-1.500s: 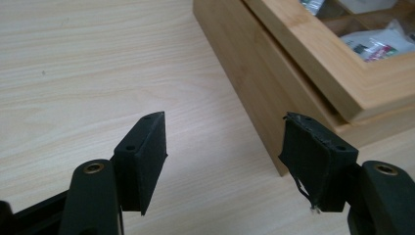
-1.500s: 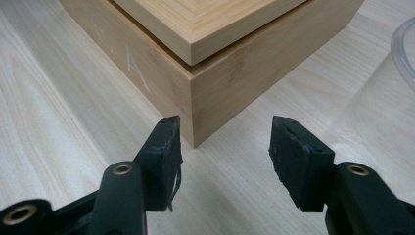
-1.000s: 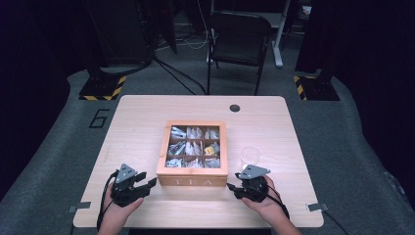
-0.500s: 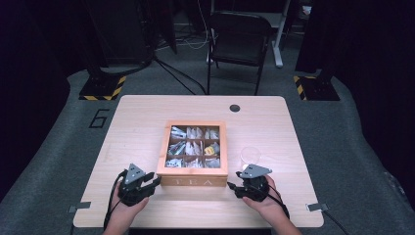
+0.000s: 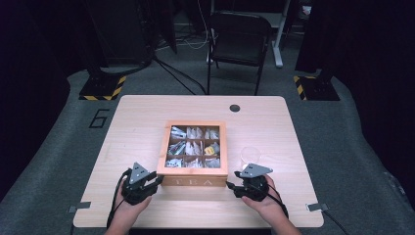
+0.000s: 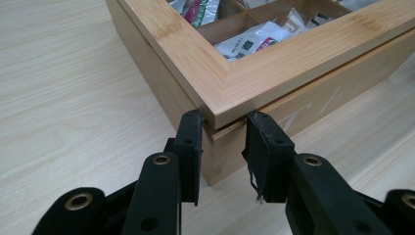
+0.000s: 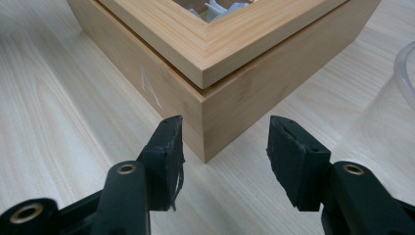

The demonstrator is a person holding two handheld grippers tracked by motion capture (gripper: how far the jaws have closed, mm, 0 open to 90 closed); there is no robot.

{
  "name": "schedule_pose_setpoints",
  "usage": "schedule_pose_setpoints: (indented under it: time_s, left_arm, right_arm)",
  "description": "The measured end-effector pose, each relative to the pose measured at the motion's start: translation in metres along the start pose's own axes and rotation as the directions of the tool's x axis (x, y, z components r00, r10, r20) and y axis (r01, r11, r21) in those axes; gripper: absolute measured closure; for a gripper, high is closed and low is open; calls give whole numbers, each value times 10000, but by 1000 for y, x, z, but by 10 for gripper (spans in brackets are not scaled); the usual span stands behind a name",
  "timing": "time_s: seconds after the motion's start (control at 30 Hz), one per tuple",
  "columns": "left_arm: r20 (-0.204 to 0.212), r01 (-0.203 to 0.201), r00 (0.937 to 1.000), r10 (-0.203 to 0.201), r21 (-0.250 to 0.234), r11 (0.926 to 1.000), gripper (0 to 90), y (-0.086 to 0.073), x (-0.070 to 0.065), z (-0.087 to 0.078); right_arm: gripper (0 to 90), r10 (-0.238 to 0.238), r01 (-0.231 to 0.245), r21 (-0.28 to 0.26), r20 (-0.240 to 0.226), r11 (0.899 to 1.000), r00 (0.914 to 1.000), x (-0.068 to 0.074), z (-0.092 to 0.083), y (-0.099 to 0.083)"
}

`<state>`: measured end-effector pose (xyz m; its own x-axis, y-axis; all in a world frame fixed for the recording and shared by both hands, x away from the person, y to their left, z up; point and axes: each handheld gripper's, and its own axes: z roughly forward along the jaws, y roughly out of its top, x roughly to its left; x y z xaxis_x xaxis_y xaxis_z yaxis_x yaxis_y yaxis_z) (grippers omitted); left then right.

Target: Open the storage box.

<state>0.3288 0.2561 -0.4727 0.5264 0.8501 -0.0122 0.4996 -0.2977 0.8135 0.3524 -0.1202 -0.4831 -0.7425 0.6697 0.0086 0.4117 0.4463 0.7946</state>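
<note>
A bamboo tea box with a windowed lid sits mid-table, with several packets in its compartments. My left gripper is at its near left corner. In the left gripper view the jaws have just been closing, and the left gripper is now shut on that corner of the tea box, pads pressing at the seam under the lid. My right gripper is at the near right corner. The right gripper stands open, with the box corner between its pads but untouched.
A clear plastic cup stands just right of the box, beyond my right hand, and shows at the edge of the right gripper view as the cup. A small black disc lies near the table's far edge. A chair stands behind the table.
My left gripper has slid right to the box's near left corner, and its jaws have closed onto it. The right gripper has stayed where it was.
</note>
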Motion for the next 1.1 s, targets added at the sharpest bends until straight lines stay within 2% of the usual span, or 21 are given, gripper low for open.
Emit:
schedule_pose_setpoints:
  time_s: [0.17, 0.27, 0.37, 0.63, 0.83, 1.0, 1.1]
  left_arm:
    - [-100, 142, 9998, -143, -47, 9999, 676, 0, -2, 0]
    - [-36, 247, 9997, -248, -48, 9997, 674, 1, -2, -1]
    - [119, 397, 9991, -396, -35, 9992, 670, 2, -1, -1]
    - [95, 470, 9988, -470, 37, 9989, 600, 5, -3, 0]
    - [-37, 589, 9983, -589, 17, 9983, 576, 7, -5, 1]
    - [-44, 633, 9980, -632, 99, 9979, 575, 11, -5, -1]
    - [-38, 703, 9975, -703, 45, 9975, 575, 13, -5, -2]
  right_arm:
    - [501, 208, -207, 65, -217, 9998, 9995, 1, 0, 2]
    - [500, 355, -354, 24, -292, 9994, 9989, 2, 1, 3]
    - [496, 301, -302, -48, -325, 9995, 9990, 1, 1, 3]
    - [473, 616, -624, -205, -362, 9978, 9974, 3, 0, 8]
    - [469, 604, -613, -211, -400, 9979, 9974, 5, -1, 12]
    - [454, 290, -294, -180, -241, 9994, 9993, 8, -2, 16]
    - [452, 401, -405, -136, -236, 9991, 9989, 8, -3, 19]
